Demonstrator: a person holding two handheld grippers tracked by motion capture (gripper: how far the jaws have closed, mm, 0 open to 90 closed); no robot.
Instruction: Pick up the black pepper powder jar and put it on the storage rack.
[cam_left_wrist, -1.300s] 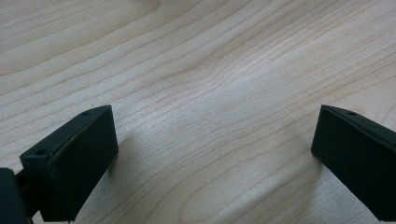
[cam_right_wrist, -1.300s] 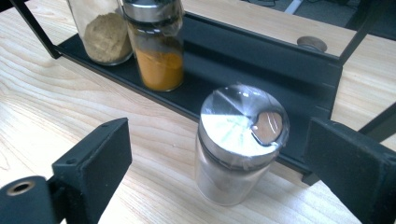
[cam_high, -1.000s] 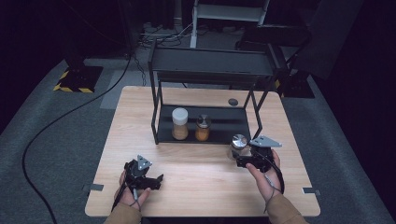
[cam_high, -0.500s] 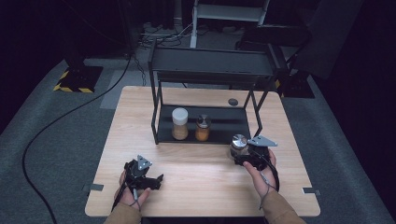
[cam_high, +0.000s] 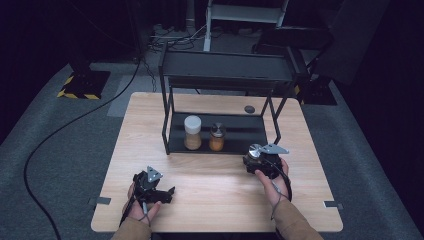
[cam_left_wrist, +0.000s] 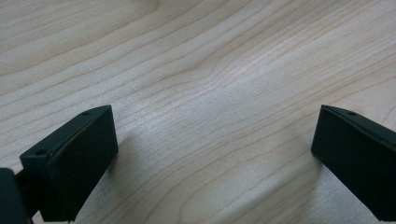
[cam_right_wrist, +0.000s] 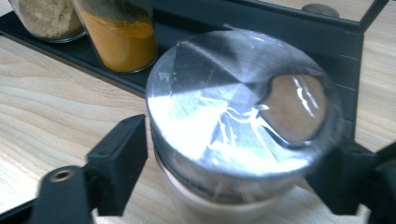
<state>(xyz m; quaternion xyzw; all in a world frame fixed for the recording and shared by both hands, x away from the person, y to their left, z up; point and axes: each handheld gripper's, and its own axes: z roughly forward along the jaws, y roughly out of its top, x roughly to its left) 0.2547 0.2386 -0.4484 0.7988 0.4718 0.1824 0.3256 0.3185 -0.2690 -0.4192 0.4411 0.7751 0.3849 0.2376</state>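
A person is sitting at a pale wooden bench (cam_high: 210, 200), holding a two-fingered gripper in each hand. The right gripper (cam_right_wrist: 233, 172) is closing its black fingers (cam_right_wrist: 116, 163) around a small jar with a shiny metal lid (cam_right_wrist: 238, 107); the fingers are sitting on either side of the jar just below the lid, seemingly touching the glass, though a firm grip cannot be confirmed. The jar is standing near the right front corner of a black two-tier metal rack (cam_high: 225, 75), just in front of its lower shelf. On that shelf, a white-lidded jar of pale powder (cam_high: 192, 132) and a jar of orange spice (cam_high: 217, 137) are standing side by side, leaving free shelf space to their right. The work appears to be placing the gripped jar onto that shelf. To do it well, the jar probably needs keeping upright, lifting clear of the shelf's raised lip, and steering away from the rack's slanted right leg and the orange jar. The left gripper (cam_high: 150, 187) is resting idle near the bench's front left, its fingers (cam_left_wrist: 74, 158) spread wide over bare wood, holding nothing. The surrounding room is dark, with grey carpet and black cables trailing behind the bench.
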